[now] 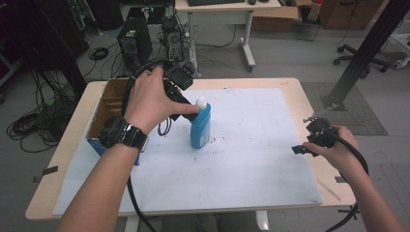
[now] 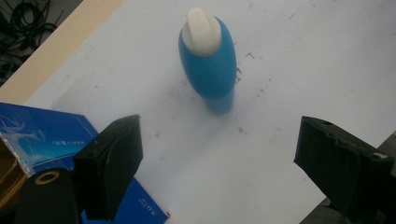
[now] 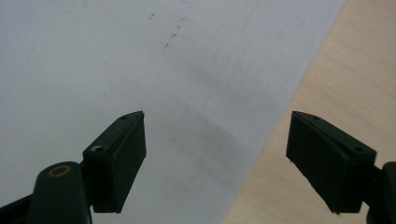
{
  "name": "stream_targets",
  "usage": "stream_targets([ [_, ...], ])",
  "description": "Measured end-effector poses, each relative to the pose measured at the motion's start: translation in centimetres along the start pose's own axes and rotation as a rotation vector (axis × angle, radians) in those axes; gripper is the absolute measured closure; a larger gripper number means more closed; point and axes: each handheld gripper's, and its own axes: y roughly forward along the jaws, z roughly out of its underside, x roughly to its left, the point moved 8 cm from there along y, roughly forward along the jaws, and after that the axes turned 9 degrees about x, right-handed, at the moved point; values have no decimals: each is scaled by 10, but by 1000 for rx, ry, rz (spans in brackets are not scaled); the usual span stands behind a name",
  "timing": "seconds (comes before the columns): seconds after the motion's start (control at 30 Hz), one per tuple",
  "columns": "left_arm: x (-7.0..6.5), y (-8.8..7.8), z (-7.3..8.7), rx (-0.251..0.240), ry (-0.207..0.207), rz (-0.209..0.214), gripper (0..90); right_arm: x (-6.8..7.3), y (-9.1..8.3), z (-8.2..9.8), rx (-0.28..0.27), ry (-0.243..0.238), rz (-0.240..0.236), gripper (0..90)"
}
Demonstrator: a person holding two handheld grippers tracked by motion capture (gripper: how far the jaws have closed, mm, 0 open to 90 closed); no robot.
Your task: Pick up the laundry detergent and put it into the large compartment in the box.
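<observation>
Left gripper (image 2: 219, 154) agape, apparently above bottle (image 2: 208, 60)

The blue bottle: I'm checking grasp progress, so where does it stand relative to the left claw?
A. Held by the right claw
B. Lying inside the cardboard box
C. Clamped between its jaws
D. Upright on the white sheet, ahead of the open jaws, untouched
D: in the left gripper view the blue bottle stands upright on the white sheet, beyond the left claw, whose jaws are spread wide with nothing between them.

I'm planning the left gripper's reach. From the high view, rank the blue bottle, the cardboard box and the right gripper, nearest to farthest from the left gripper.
1. Blue bottle: right under the left gripper, standing on the white sheet.
2. Cardboard box: on the table's left edge, behind the hand.
3. Right gripper: far across, at the table's right edge.
</observation>
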Motion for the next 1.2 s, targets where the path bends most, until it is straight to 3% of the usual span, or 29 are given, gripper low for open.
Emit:
stream_targets([
  [0.47,-3,1,-2,-1,2,23,149,2,-1,-3,-2,-6,-1,201],
  [1.2,-1,6,-7,14,-18,20,126,1,-2,-4,0,-15,1,201],
])
